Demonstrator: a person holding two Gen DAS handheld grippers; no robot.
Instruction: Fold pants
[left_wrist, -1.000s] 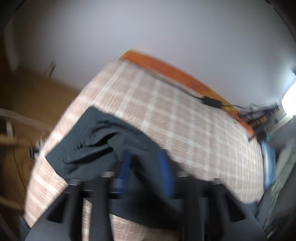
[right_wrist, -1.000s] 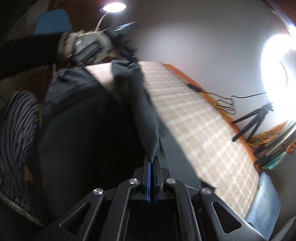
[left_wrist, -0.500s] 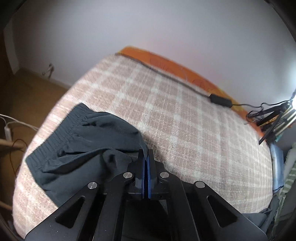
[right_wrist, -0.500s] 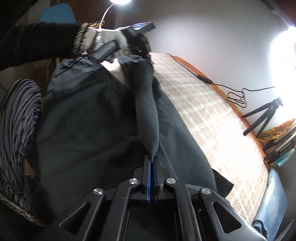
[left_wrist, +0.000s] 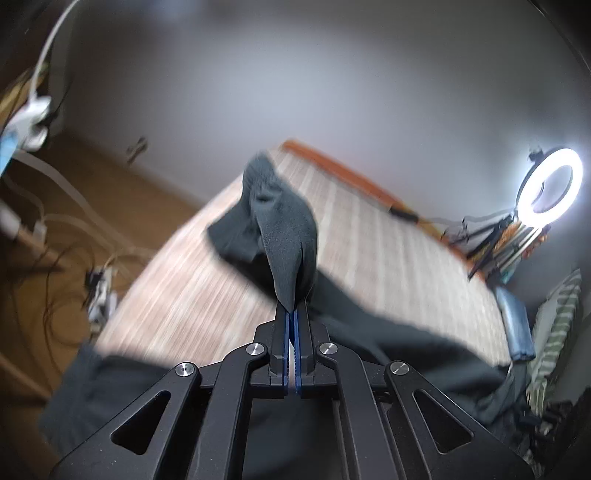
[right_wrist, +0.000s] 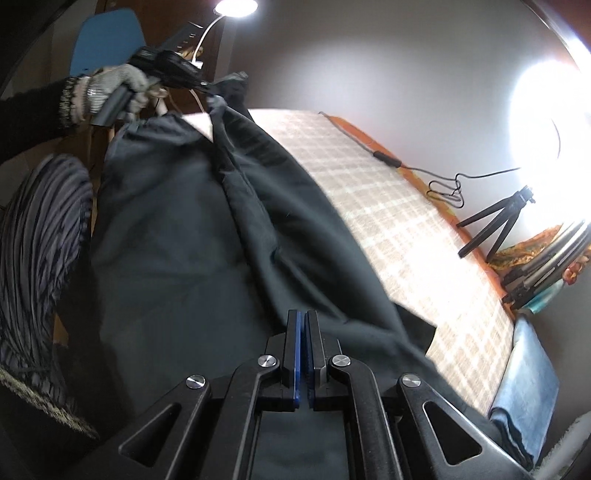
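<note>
One pair of dark pants (right_wrist: 177, 236), two grippers, one checked bedspread (right_wrist: 399, 236) — that is most of what there is here. The left gripper (left_wrist: 294, 314) has its blue-lined fingers pressed together on a bunch of the fabric, which rises from the tips in a soft, blurred peak above the bed; from the right wrist view the same tool, gripped by a hand in a grey knit glove (right_wrist: 110, 88), pinches the cloth up at the far end. The right gripper (right_wrist: 303, 317) also has its fingers pressed together, with the dark cloth lying right at the tips, though whether any of it is caught between them I cannot tell. The pants stretch in a long, matte, slightly creased sheet along the near side of the bed, a raised seam running lengthwise. One lit ring light (left_wrist: 550, 186) glows on the far right, one black tripod (right_wrist: 498, 221) stands near it, and folded blue denim (right_wrist: 524, 384) lies at the bed's right end.
</note>
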